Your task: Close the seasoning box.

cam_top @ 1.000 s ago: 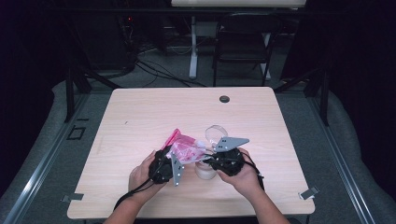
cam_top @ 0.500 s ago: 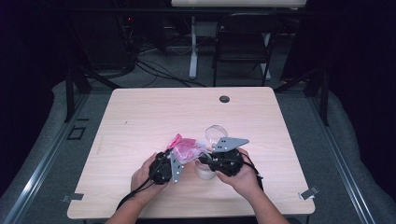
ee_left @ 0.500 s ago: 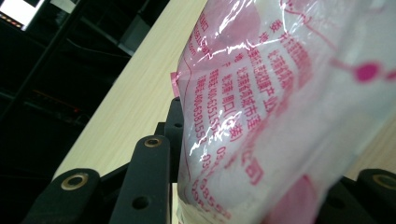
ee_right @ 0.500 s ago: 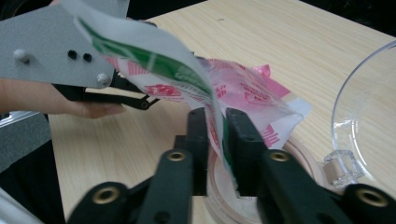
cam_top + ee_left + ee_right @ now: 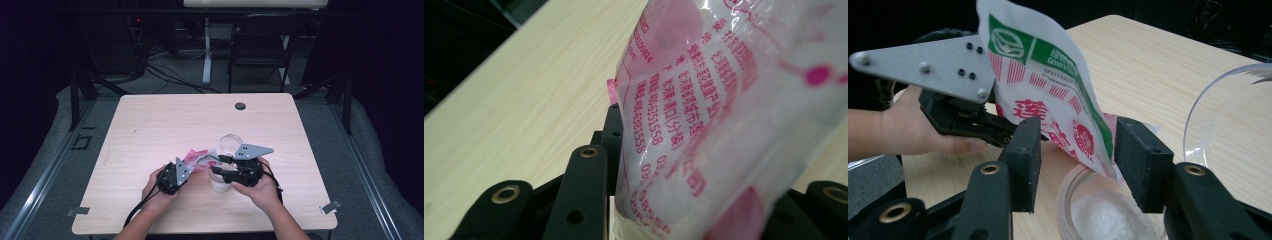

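Pink-printed sachet (image 5: 196, 159) sits clamped in the left gripper (image 5: 186, 167), hand low at 7 o'clock, tilted over the white cup (image 5: 220, 181). Right gripper (image 5: 1075, 150), jaws just opening, straddles the sachet's lower end without pressing.

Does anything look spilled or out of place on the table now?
No spill is visible. The pink bag hangs tilted over the cup holding white powder. One oddity: a clear lid stands on its edge behind the cup.
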`<state>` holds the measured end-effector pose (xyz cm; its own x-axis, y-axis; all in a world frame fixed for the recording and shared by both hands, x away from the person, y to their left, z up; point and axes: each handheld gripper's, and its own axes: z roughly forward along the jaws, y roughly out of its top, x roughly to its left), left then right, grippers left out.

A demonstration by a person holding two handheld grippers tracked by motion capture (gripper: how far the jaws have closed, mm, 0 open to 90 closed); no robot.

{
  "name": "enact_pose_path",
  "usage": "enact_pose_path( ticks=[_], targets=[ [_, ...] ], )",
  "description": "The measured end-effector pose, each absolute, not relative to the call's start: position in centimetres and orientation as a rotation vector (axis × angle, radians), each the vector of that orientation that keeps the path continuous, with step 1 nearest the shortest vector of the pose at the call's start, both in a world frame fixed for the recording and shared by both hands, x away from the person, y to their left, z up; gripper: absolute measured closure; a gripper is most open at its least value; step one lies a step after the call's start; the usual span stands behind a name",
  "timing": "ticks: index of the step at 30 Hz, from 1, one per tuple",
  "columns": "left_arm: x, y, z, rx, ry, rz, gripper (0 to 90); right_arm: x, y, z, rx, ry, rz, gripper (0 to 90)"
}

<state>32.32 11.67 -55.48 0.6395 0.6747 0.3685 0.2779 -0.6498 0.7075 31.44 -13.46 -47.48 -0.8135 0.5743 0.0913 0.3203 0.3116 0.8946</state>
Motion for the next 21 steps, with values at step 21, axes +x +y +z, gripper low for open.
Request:
enact_pose_path(
  ticks=[21],
  targets=[
    [34.4, 14.2, -55.9, 2.077, 0.970, 0.508, 71.0, 31.5, -13.7, -47.5, 0.799, 2.298, 1.495, 51.7]
  ],
)
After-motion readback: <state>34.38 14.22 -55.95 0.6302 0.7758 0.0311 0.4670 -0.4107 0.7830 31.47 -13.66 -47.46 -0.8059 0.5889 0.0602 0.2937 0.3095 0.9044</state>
